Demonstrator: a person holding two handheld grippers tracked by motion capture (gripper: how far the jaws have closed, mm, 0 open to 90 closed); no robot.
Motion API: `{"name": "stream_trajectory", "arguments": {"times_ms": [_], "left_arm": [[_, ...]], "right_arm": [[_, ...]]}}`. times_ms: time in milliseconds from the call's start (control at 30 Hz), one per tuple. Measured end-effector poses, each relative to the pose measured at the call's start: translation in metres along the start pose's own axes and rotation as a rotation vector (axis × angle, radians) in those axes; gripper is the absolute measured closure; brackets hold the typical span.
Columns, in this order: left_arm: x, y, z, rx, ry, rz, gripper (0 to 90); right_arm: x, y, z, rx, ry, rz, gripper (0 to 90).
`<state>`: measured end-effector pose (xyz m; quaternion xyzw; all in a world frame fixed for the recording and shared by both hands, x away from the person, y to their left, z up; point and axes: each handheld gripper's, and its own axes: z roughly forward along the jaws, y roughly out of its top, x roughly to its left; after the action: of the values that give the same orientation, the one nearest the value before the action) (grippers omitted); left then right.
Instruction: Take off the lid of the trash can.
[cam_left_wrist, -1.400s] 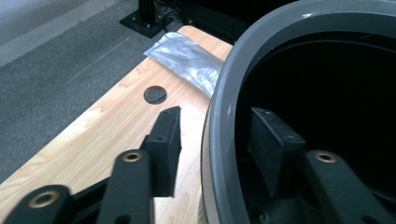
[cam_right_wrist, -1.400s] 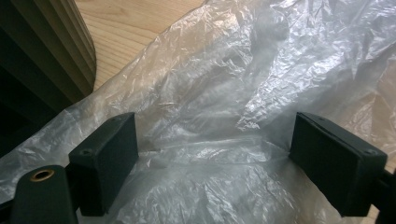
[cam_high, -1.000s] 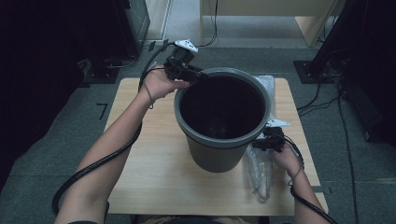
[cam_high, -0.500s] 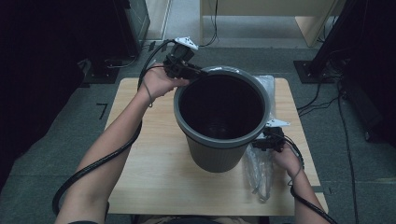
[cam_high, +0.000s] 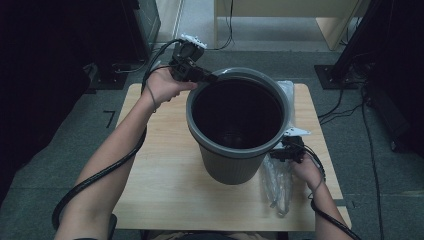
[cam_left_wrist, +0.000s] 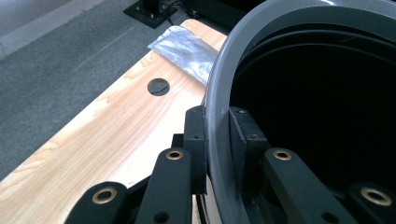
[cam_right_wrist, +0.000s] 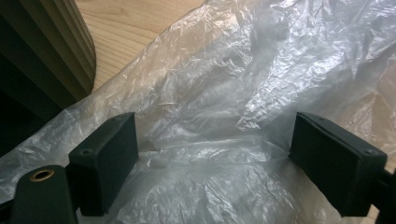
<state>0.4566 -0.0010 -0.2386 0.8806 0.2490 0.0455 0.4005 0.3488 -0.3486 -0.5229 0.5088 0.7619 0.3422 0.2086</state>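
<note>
Grey bin (cam_high: 235, 150) upright, dark inside, left gripper (cam_left_wrist: 215, 135) clamping rim

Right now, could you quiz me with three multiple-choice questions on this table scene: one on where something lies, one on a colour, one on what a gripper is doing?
1. Where does the clear plastic bag lie?
A. inside the bin
B. on the table beside the bin
C. on the floor

2. What colour is the bin?
A. grey
B. red
C. white

3. How do the right gripper jaws stand?
A. wide apart over the bag
B. clamped on the rim
C. shut on nothing

Answers: B, it rests on the wooden table; A, grey wall and rim; A, the pads stand far apart.
</note>
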Motion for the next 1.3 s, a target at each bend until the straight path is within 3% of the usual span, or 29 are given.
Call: {"name": "stream_trajectory", "arguments": {"times_ms": [433,533,633,733,800,900,967,1100,1300], "left_arm": [[0.006,0.002,-0.007,0.020,-0.067,-0.093,79.1],[0.008,0.001,-0.003,0.042,-0.067,-0.109,79.1],[0.010,-0.002,-0.004,0.034,-0.053,-0.111,78.9],[0.013,-0.002,-0.004,0.037,-0.066,-0.152,79.0],[0.012,-0.001,-0.005,0.046,-0.058,-0.149,79.1],[0.014,0.000,-0.008,0.032,-0.080,-0.179,79.0],[0.012,0.001,-0.006,0.047,-0.094,-0.197,79.1],[0.002,0.006,0.000,0.051,-0.086,-0.144,78.8],[0.003,0.004,-0.006,0.038,-0.066,-0.119,78.7]], "right_arm": [[0.001,0.000,0.000,-0.001,-0.004,0.004,14.7],[0.001,0.000,0.000,-0.001,-0.006,0.005,14.7],[0.001,0.000,0.000,-0.001,-0.005,0.004,14.8],[0.001,0.000,0.000,-0.001,-0.005,0.004,14.8],[0.001,0.000,0.000,0.000,-0.004,0.003,14.8],[0.001,0.001,0.000,0.003,-0.004,0.002,14.8],[0.001,0.001,0.000,0.004,-0.004,0.002,14.8],[0.001,0.001,0.000,0.005,-0.005,0.003,14.9],[0.000,0.001,0.000,0.009,0.000,-0.001,15.0]]}}
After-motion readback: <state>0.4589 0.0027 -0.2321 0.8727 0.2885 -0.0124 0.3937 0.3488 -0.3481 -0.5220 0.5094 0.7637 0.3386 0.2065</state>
